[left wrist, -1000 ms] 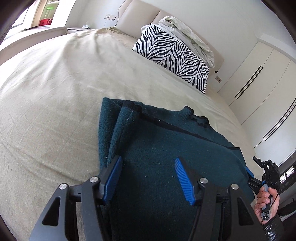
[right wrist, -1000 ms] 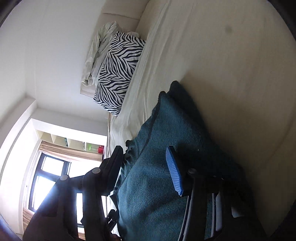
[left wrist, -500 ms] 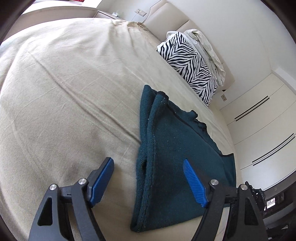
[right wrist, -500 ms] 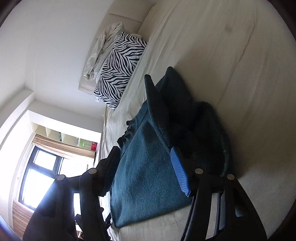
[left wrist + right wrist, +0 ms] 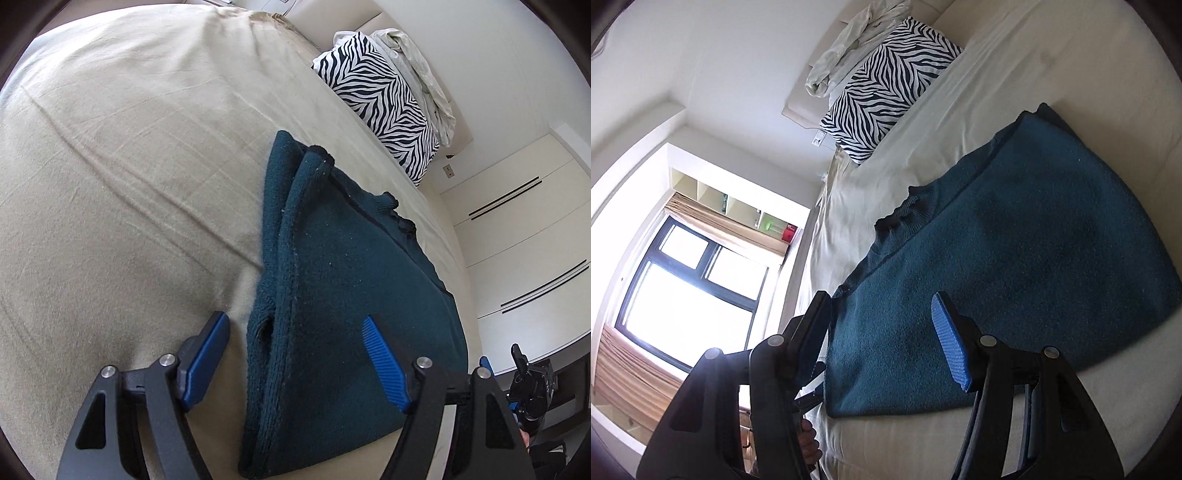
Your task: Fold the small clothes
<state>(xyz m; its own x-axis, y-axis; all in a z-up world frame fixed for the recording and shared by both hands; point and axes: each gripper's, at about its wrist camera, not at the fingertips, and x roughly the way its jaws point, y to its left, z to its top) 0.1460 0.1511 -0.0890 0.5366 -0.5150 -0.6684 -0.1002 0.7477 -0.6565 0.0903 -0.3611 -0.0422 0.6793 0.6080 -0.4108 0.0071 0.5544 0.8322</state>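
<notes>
A dark teal knitted sweater [image 5: 347, 295], folded lengthwise, is seen lying flat on the beige bed sheet [image 5: 129, 166], nr the foot end of the bed. The left claw [image 5: 295, 336] is held spread just above the sweater's lower left corner; its jaws have just been closing a little, w/ the folded edge between them but no pad pressed on it. The right claw [image 5: 882, 314] is likewise spread over the sweater's hem, nothing pinched, pads clear of the knit.

Only in the left wrist view are the stacked fold layers along the sweater's left edge shown, plus white wardrobe doors [image 5: 524, 236] and the other handheld unit at the far right. Only in the right wrist view are a window [image 5: 690, 284] w/ tan curtains, wall cubbies and the ribbed collar [image 5: 905, 214] seen from the side. A zebra-print pillow [image 5: 384, 99] w/ a crumpled pale cloth [image 5: 417, 70] against it is shown in both.
</notes>
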